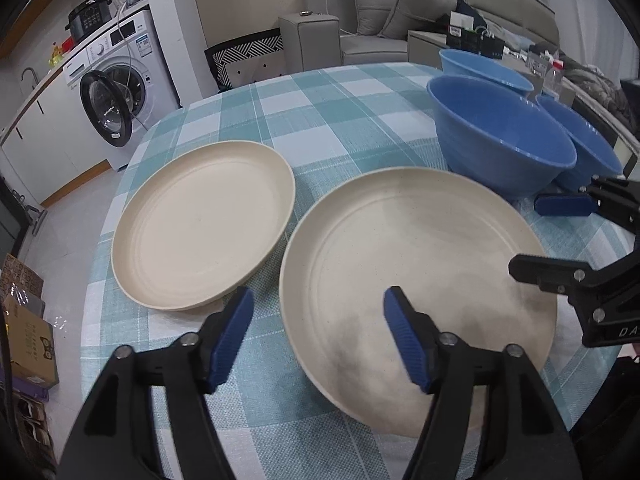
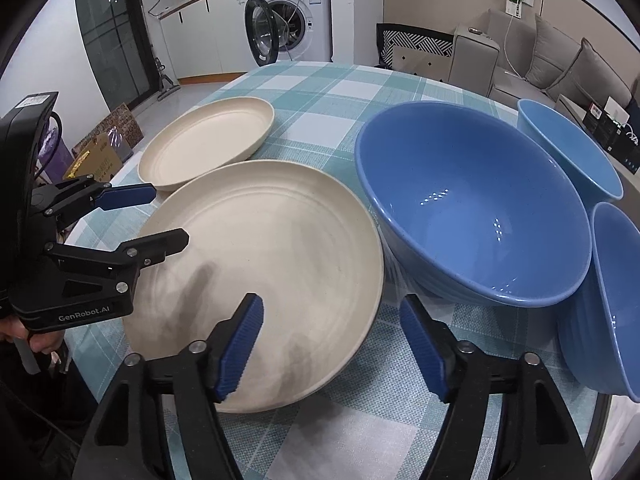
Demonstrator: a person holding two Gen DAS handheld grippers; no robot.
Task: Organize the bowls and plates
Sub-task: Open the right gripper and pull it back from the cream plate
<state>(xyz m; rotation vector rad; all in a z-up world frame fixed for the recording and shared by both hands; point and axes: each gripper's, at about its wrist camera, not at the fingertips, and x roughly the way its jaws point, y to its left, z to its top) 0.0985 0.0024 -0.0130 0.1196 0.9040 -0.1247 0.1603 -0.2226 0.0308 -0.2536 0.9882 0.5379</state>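
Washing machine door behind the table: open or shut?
Open. The washing machine door is swung out to the left, exposing the drum opening, in both wrist views.

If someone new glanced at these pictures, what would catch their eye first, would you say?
Probably the large blue bowl at the table's right, with two more blue bowls crowding behind and beside it. Next, the two cream plates: the near plate sits under both open tools, and the far plate lies beyond it.
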